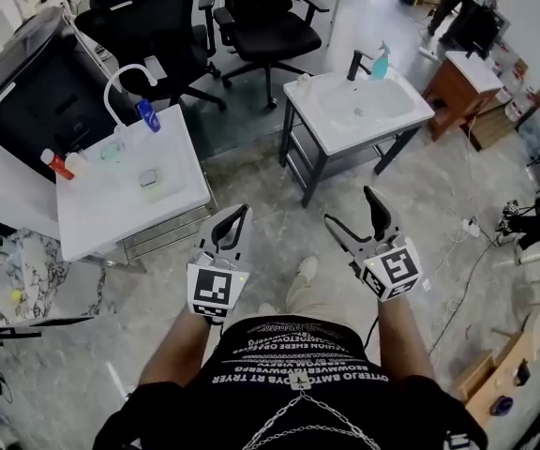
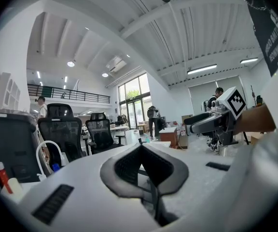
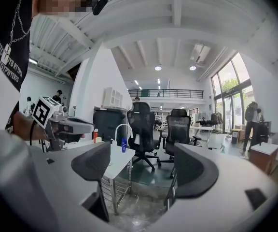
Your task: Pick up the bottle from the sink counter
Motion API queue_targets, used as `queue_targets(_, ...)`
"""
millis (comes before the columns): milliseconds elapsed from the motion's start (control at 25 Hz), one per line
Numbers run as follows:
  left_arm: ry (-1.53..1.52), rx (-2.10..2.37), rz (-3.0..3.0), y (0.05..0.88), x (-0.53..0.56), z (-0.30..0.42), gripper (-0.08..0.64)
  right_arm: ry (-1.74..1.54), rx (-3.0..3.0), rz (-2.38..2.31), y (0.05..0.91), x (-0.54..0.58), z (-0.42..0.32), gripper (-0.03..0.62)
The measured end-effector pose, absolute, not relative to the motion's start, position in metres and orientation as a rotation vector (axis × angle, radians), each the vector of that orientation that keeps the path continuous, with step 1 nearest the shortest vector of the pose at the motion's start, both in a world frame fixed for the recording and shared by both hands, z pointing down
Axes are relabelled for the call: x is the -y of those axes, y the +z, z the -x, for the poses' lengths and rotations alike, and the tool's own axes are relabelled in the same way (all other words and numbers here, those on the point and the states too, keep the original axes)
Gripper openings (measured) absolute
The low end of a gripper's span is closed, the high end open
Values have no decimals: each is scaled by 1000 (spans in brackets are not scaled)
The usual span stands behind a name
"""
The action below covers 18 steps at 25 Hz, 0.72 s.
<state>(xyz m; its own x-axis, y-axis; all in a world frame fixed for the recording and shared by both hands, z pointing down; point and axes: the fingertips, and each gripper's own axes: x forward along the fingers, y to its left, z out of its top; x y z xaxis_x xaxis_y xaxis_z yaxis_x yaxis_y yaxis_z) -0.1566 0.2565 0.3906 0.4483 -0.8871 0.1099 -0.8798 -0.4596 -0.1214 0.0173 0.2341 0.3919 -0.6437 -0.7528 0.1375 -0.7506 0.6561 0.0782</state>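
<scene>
Two white sink counters stand ahead of me. The left counter [image 1: 111, 209] has a white arched faucet [image 1: 125, 78], a blue bottle [image 1: 148, 115], a red-capped bottle [image 1: 56, 164] and a pale bottle [image 1: 76, 162]. The right counter [image 1: 345, 129] carries a black faucet [image 1: 356, 64] and a teal bottle [image 1: 380, 64]. My left gripper [image 1: 235, 218] is shut and empty, low over the floor between the counters. My right gripper [image 1: 352, 207] is open and empty, well short of the right counter. In the right gripper view the blue bottle [image 3: 123, 145] shows far beyond the right gripper [image 3: 143, 166].
Black office chairs [image 1: 261, 22] stand behind both counters. A dark cabinet [image 1: 26, 73] is at far left, a wooden cabinet [image 1: 462, 87] at right. Cables and a power strip [image 1: 472, 228] lie on the floor at right. A marble-patterned stool [image 1: 31, 270] sits at near left.
</scene>
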Motion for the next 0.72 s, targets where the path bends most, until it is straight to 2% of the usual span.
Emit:
queue_targets(320,-306,-1655,2625,406,-230,168,5,39,2721,-1235,409,-197,-18,382)
queue_targets(720,-294,-1628,2637,401,-163,143,5,51,2700,-1219,414,-132,-37,382)
